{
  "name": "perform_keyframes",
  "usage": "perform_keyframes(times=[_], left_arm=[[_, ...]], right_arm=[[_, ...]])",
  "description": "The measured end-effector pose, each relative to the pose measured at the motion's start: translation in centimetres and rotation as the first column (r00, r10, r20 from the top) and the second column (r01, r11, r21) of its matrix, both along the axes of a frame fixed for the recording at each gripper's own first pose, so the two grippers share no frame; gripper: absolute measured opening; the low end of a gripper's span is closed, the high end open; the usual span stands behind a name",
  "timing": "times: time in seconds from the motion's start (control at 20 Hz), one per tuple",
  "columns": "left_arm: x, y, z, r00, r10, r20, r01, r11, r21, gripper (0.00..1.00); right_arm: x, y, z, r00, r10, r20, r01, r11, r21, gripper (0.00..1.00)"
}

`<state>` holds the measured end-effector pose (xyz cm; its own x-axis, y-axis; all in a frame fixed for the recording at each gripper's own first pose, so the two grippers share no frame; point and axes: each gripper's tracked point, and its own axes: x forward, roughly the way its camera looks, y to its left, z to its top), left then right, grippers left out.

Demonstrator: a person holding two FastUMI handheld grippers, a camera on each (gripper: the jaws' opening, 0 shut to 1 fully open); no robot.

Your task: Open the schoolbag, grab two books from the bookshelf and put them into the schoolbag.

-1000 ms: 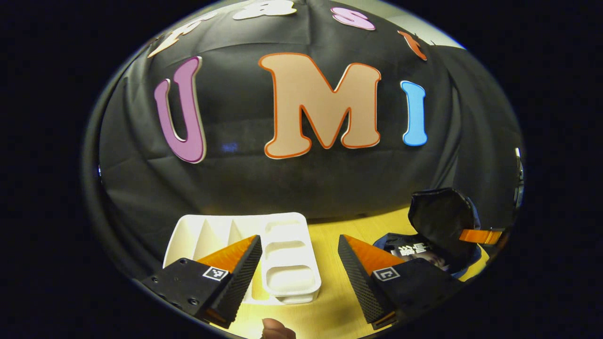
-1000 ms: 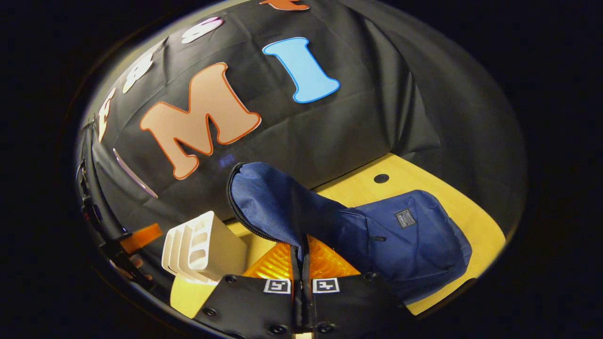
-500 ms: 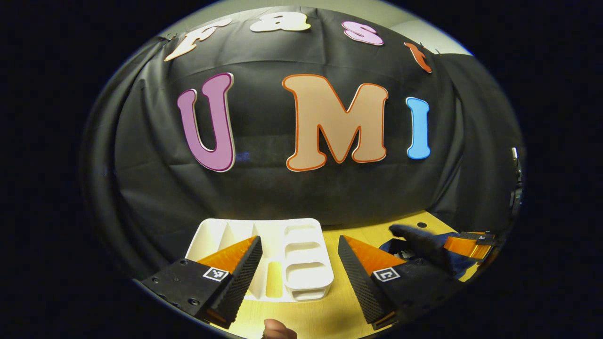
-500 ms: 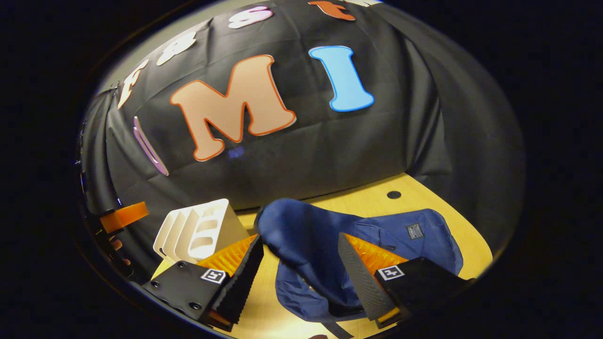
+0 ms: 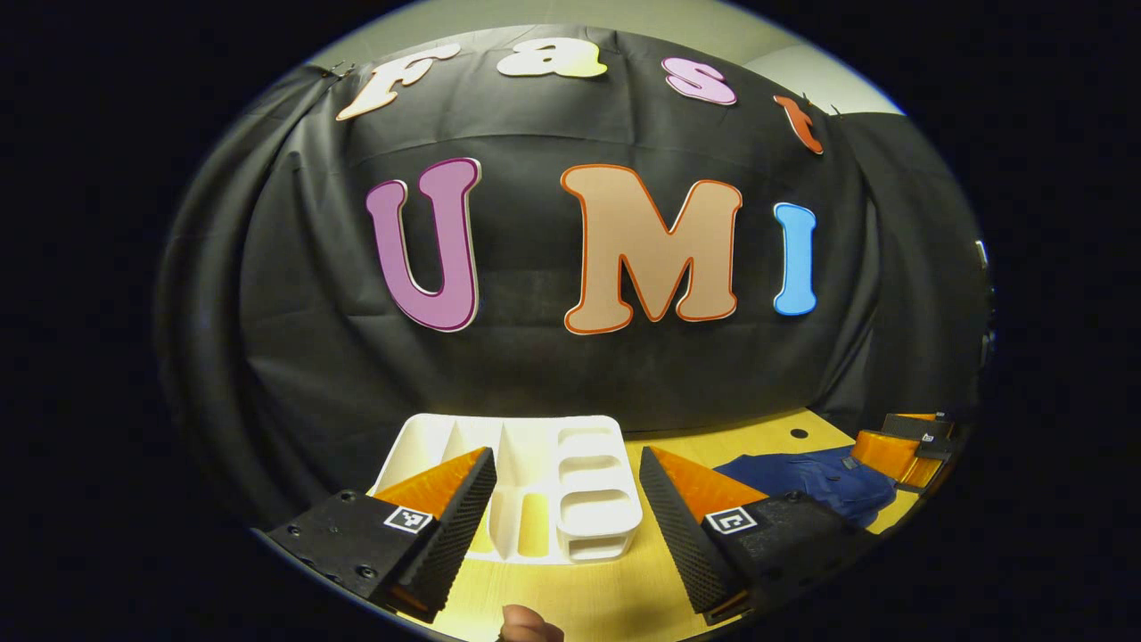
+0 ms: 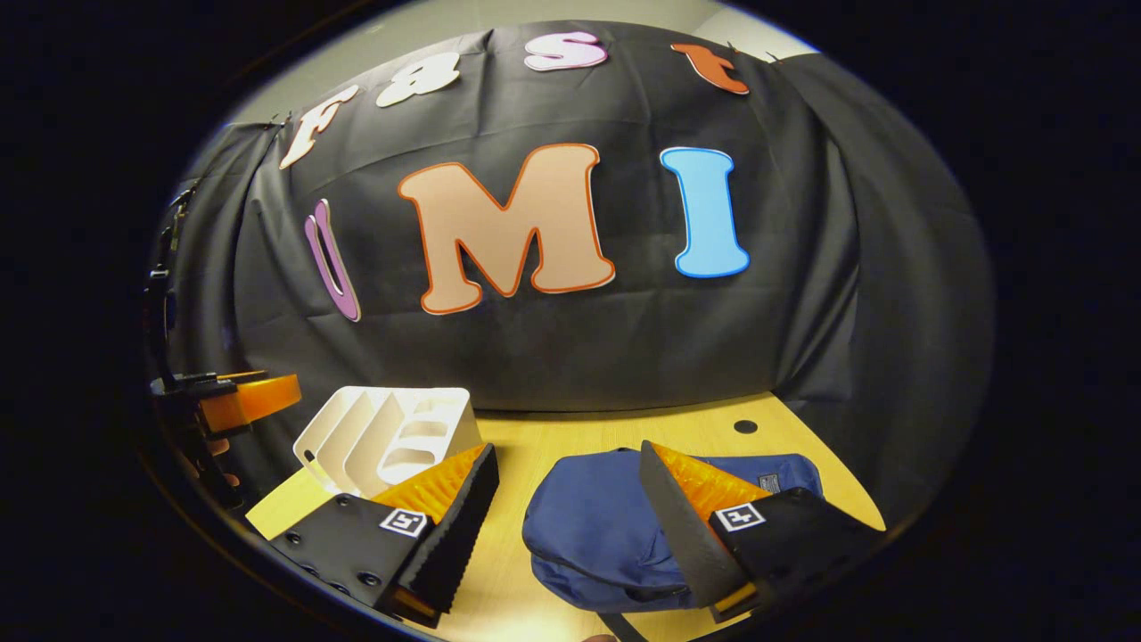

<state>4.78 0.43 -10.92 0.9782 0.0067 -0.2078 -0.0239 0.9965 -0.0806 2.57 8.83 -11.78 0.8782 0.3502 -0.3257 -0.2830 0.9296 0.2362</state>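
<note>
The navy schoolbag [image 6: 606, 544] lies flat on the wooden table [image 6: 615, 437] at lower centre of the right gripper view, its flap down, with the right gripper [image 6: 569, 526] spread wide above it, holding nothing. In the left gripper view, the white bookshelf [image 5: 535, 481] sits at lower centre between the wide-open fingers of the left gripper [image 5: 567, 513], the bag at lower right.
</note>
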Motion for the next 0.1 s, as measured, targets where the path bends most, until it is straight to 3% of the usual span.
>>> perform_keyframes(times=[0.1], left_arm=[[-1.06, -0.13, 0.04, 1.000, 0.001, -0.001, -0.001, 1.000, -0.010, 0.95]], right_arm=[[-1.11, 0.41, 0.87, 1.000, -0.007, 0.005, 0.007, 0.999, 0.034, 1.00]])
